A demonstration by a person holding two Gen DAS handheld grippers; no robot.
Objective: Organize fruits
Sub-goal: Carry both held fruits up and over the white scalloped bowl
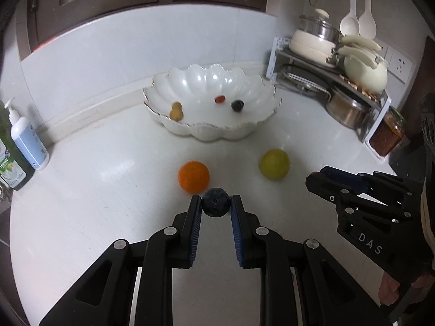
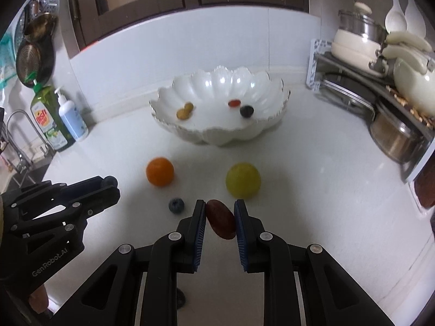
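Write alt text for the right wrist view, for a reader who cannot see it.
The right gripper is shut on a dark red grape above a white counter. Beyond it lie a blueberry, an orange, a yellow-green fruit and a scalloped white bowl holding a few small fruits. The left gripper enters at left.

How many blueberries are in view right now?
3: one blueberry held by the left gripper, one in the white bowl, one on the counter near the orange. Others may be hidden.
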